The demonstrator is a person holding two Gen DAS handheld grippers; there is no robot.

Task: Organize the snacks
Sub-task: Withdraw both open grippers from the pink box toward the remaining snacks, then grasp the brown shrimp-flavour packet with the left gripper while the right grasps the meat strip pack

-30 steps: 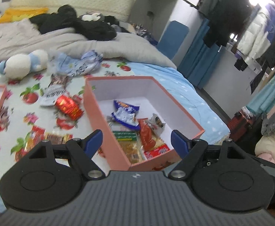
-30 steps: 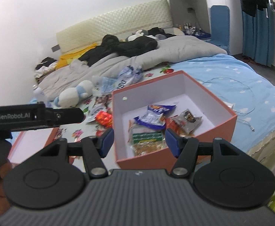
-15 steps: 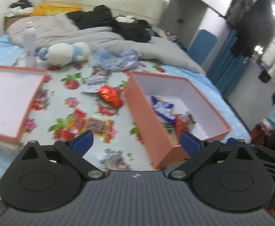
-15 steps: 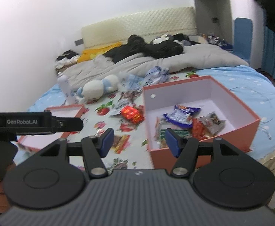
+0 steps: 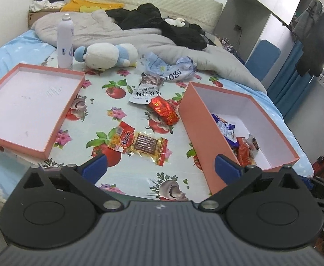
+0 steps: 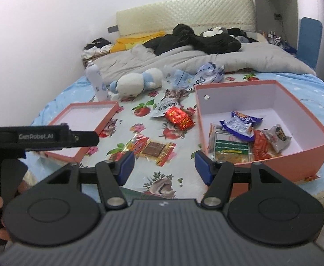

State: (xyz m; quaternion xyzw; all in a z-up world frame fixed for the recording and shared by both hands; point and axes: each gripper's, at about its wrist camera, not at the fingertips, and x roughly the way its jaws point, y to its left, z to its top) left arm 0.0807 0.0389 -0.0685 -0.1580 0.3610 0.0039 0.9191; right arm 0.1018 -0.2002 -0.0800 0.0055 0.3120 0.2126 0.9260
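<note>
An open pink box [image 5: 197,119] [image 6: 310,153] on the right of the flowered cloth holds several snack packets [image 6: 239,130]. On the cloth lie a clear packet with a red label [image 5: 139,144] [image 6: 153,148], a shiny red packet [image 5: 164,110] [image 6: 179,117] and a white pouch [image 5: 144,93] [image 6: 165,108]. My left gripper [image 5: 160,169] is open and empty, held above the near edge of the cloth. My right gripper [image 6: 164,167] is open and empty, just before the clear packet.
The pink box lid [image 5: 26,102] [image 6: 84,119] lies upturned at the left. A plush toy [image 5: 106,55], a white bottle [image 5: 64,42] and a crumpled plastic bag [image 5: 168,68] lie behind the snacks. A grey duvet and dark clothes cover the bed's far half.
Both grippers have swung left and pulled back from over the box. The lid and the loose packets on the cloth have come into view. Both stay open.
</note>
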